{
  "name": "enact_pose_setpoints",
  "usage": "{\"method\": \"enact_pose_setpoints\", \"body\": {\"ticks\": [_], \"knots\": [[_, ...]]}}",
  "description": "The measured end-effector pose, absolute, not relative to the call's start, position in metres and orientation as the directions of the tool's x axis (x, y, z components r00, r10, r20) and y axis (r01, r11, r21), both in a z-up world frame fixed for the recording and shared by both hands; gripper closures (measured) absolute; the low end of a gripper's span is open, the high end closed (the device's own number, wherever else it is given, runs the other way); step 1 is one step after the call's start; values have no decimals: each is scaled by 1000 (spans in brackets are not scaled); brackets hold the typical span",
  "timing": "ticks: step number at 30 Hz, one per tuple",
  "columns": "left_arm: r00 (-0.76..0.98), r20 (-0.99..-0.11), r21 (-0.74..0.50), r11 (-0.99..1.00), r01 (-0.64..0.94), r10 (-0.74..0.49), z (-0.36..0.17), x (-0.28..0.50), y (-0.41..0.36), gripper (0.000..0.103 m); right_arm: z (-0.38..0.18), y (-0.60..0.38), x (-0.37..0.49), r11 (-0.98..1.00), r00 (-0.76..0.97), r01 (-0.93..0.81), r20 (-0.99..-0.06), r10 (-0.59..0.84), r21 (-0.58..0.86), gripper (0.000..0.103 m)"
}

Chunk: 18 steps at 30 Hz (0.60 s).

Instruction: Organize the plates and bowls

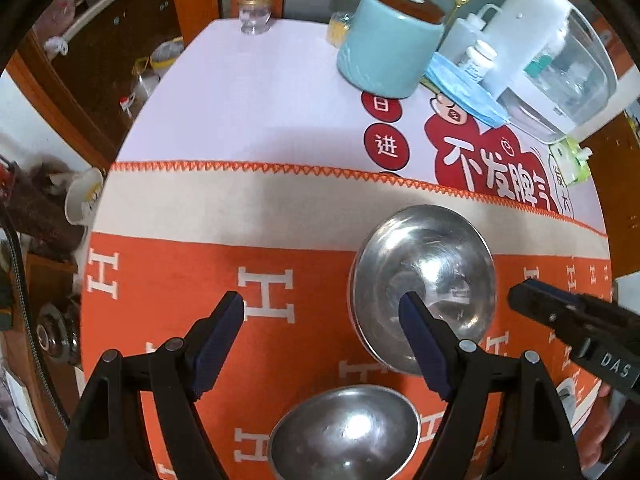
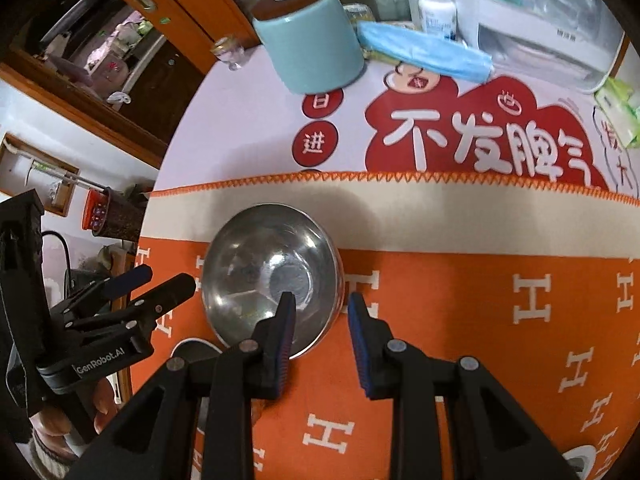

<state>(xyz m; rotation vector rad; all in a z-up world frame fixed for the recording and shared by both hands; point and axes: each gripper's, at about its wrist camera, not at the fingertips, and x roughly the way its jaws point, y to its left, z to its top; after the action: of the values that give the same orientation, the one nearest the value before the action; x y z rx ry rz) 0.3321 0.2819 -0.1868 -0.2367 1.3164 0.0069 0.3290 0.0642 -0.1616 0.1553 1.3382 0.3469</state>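
Observation:
A steel bowl (image 1: 424, 280) stands on the orange cloth; it looks stacked in another, with a second rim showing at its lower left. It also shows in the right wrist view (image 2: 272, 272). A second steel bowl (image 1: 344, 436) lies nearer, at the bottom of the left wrist view. My left gripper (image 1: 324, 308) is open and empty, its right finger over the far bowl's left side. My right gripper (image 2: 322, 304) is open and empty, straddling that bowl's right rim. Each gripper shows in the other's view: the right (image 1: 560, 320), the left (image 2: 152, 284).
An orange cloth with white H letters (image 1: 200, 320) covers the table front. At the back stand a light blue canister (image 1: 390, 40), a blue face mask (image 1: 464, 92), a white appliance (image 1: 560, 60), bottles and a small glass jar (image 1: 254, 14). The table's left edge drops to clutter.

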Motion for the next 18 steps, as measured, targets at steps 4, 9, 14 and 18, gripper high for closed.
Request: {"method": "enact_pose_setpoints", "body": {"ticks": [4, 9, 14, 18], "knots": [[237, -958, -200, 969, -142, -163, -201, 340, 279, 31, -176, 64, 335, 945, 175, -132, -931, 321, 301, 76], [198, -964, -205, 971, -119, -179, -216, 348, 269, 50, -190, 62, 338, 944, 148, -105, -934, 325, 312, 76], [151, -961, -250, 962, -108, -233, -231, 353, 262, 90, -197, 64, 338, 949, 140, -97, -940, 312, 301, 89], [149, -958, -265, 957, -120, -247, -234, 352, 262, 96, -198, 67, 337, 951, 142, -95, -942, 305, 294, 94]]}}
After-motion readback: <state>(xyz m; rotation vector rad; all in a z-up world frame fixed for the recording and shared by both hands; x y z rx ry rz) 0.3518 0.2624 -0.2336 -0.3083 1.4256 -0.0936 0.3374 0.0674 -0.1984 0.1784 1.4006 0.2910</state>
